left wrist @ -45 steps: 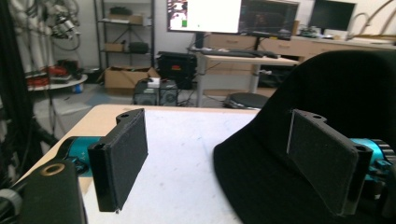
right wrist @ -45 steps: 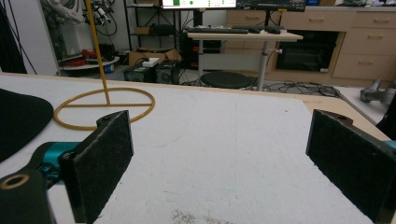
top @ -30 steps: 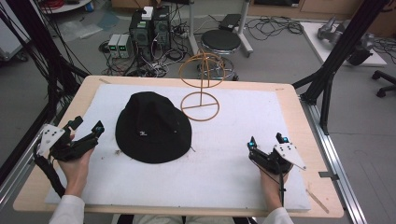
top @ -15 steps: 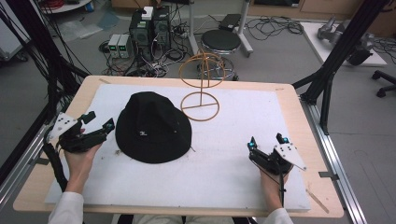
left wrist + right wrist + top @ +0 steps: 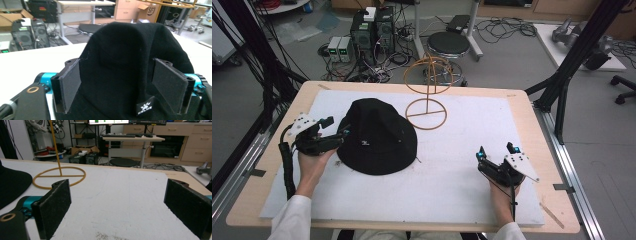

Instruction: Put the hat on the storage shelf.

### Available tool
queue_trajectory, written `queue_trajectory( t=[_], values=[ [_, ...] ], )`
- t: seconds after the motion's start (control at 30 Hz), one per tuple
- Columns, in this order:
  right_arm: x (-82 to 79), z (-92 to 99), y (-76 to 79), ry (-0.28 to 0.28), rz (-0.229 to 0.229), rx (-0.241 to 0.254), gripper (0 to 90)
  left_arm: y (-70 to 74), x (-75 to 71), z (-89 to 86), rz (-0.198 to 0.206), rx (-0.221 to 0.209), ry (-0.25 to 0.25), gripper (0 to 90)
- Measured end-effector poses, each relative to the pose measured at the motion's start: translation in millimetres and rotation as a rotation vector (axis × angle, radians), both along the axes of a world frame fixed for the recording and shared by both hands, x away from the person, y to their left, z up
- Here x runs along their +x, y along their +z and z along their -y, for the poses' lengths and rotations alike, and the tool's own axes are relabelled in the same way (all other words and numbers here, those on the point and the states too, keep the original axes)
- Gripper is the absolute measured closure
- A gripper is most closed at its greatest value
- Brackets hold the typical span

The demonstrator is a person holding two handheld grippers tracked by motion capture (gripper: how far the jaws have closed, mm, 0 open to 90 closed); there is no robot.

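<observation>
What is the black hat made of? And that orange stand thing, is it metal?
The black hat looks like soft woven cloth, maybe cotton: matte, slightly fuzzy, with a small sewn label. The orange stand looks like thin bent wire, probably metal with a painted or coated finish: its rings and post are slim and smooth. I can't be sure it isn't plastic.

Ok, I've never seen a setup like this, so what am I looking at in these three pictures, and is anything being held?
No robot arm here: a person holds a two-jaw claw in each hand. One picture looks down from above the table; the other two come from cameras riding on each claw, looking along its black jaws. On the white mat lie a black bucket hat and an orange wire hat stand. The left claw is at the hat's brim, jaws open on either side of the hat, not closed on it. The right claw rests open on the mat, with nothing between its jaws.
</observation>
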State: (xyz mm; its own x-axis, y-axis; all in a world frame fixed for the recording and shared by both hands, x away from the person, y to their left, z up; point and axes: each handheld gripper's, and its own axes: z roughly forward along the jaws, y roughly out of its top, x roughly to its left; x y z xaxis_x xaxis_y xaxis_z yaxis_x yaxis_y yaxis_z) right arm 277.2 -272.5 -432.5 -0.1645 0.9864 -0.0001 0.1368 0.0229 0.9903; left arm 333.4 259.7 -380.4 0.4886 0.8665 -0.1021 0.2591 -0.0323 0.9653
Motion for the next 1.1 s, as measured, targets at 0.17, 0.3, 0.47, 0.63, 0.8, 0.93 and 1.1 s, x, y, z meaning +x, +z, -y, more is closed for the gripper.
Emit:
queue_trajectory(
  t=[0.17,0.3,0.47,0.63,0.8,0.93,1.1],
  values=[
    [-0.1,-0.5,-0.1,0.001,-0.003,0.004,6.5,-4.8,5.7,5.0,-0.032,-0.025,-0.023,25.0],
    [-0.5,-0.9,0.2,0.001,-0.001,0.004,6.5,-6.4,8.7,6.5,-0.045,-0.037,-0.025,25.4],
    [-0.1,-1.3,0.1,0.002,-0.002,0.002,6.5,-7.7,12.7,14.1,-0.070,-0.030,-0.044,25.8],
    [0.1,-1.3,0.2,0.004,-0.001,0.000,6.5,-6.7,20.7,32.4,-0.100,0.003,-0.075,25.8],
    [-0.4,-1.5,0.4,0.005,-0.003,0.005,6.5,-6.7,25.8,40.4,-0.120,0.040,-0.074,26.5],
    [-0.1,-1.1,0.4,0.007,0.001,0.004,6.5,-9.4,28.8,43.8,-0.122,0.051,-0.063,29.3],
    [-0.3,-1.6,0.3,0.009,-0.002,0.004,6.5,-16.8,33.6,49.3,-0.157,0.085,-0.058,30.2]
  ],
)
